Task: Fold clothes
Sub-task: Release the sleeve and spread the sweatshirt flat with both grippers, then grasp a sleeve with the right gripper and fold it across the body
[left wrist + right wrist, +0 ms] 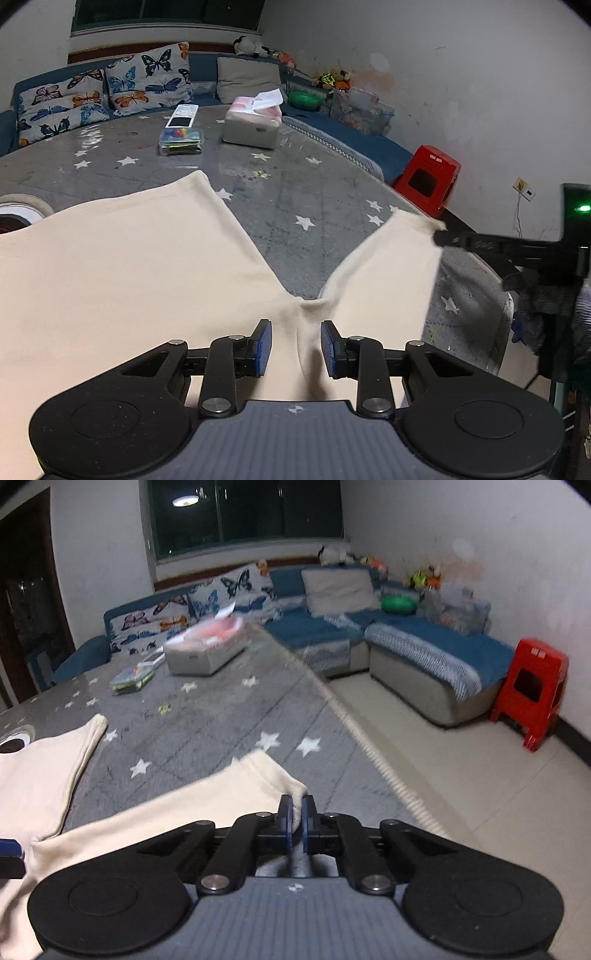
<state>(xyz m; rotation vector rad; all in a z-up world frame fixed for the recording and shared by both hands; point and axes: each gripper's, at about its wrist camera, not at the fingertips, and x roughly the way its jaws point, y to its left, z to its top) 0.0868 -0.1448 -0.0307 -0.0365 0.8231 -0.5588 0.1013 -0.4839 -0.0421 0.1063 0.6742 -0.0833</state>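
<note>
The right gripper (296, 814) is clamping down on the cuff of a sleeve (207, 805), blue pads pinching a corner of the cream fabric between them, jaws almost touching. From the left wrist view you can see that same gripper (441, 236) coming in from the right side, tugging the sleeve end (391, 258) out near the table edge.

The left gripper (296, 347) is sitting partly open over the garment (129, 266), right around where the sleeve is meeting the body. A ridge of cloth is bunching up between the pads, but whether they're actually pressing on it I can't say for sure, it looks like there's a gap on both sides.

The garment is lying spread on a grey star-print table cover (295, 177), with the other sleeve (70, 753) pointing up and away. There's a dark print with a white rim (14, 218) peeking out at the far left.

Further back on the table: a tissue box (253, 125), a remote (181, 116) resting on a small clear box (181, 142). Behind that a blue sofa (424, 642) with butterfly cushions (110, 92), and a red stool (530, 690) standing on the floor by the wall.
</note>
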